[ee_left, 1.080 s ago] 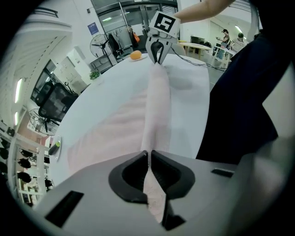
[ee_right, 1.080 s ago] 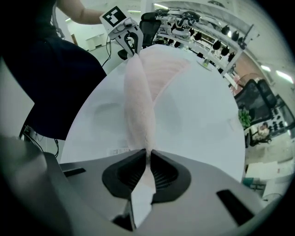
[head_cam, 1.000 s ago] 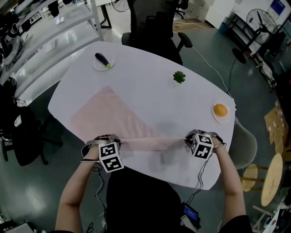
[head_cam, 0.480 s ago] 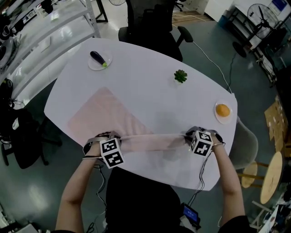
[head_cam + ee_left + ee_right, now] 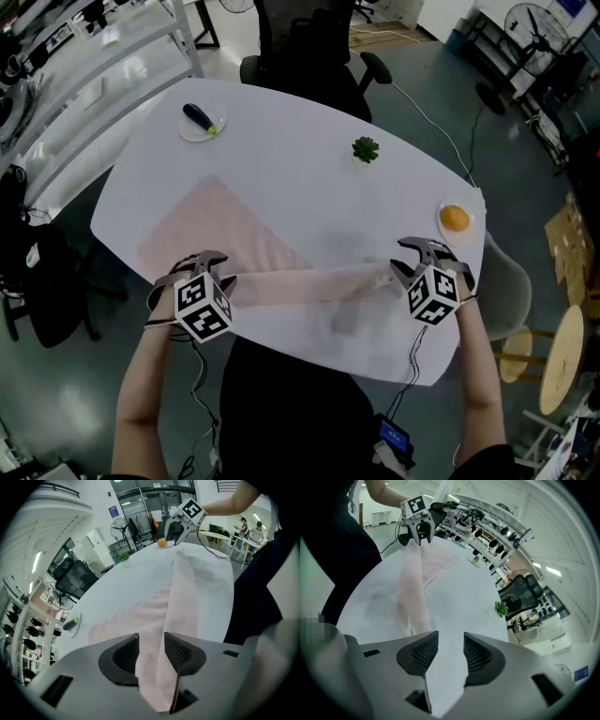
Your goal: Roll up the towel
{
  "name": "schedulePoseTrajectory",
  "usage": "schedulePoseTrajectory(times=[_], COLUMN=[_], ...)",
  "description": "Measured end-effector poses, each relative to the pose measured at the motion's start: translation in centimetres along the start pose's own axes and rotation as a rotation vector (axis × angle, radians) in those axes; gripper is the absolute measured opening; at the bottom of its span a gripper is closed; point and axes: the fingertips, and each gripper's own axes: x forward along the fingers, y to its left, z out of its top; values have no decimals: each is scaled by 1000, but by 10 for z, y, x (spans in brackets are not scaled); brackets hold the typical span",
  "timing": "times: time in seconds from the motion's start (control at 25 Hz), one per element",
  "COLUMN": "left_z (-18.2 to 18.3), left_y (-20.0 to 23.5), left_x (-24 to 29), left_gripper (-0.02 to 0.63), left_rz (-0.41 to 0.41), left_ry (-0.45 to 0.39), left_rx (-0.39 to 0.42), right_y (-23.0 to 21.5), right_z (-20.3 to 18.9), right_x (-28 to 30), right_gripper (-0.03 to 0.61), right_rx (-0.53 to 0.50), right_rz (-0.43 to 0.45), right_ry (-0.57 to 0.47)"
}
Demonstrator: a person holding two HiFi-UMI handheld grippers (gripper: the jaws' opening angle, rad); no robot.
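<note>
The pink towel [image 5: 220,230] lies on the white surface [image 5: 300,150], its near edge rolled into a band running between the two tongs. The left tongs [image 5: 151,638] have just been opening and stand spread, with the roll's end between them, unclamped. The right tongs [image 5: 451,638], also just opening, are spread over bare surface just beside the roll's other end.

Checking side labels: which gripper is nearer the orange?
Right. The right gripper hovers just short of the orange, at the right end of the towel; the left gripper is far across the table at its left end.
</note>
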Motion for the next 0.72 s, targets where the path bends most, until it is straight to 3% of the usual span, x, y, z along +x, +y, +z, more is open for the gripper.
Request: schedulePoseTrajectory(times=[0.16,0.32,0.64,0.72], left_z=[-2,-22,-59,-60], left_y=[-28,-66,-70,-65], left_x=[-12,-2,25,27], left_gripper=[190,190,188,159], left_rz=[-31,-79,-3,12], left_ry=[-1,51,150,158], left_rx=[36,55,45,56], right_y=[29,79,125,125], right_z=[13,19,19,18], right_x=[-18,-10,27,33], right_gripper=[181,193,192,175], right_rx=[-35,-109,-167,-172], right_rz=[38,110,154,144], right_ry=[-45,-48,-8,-3])
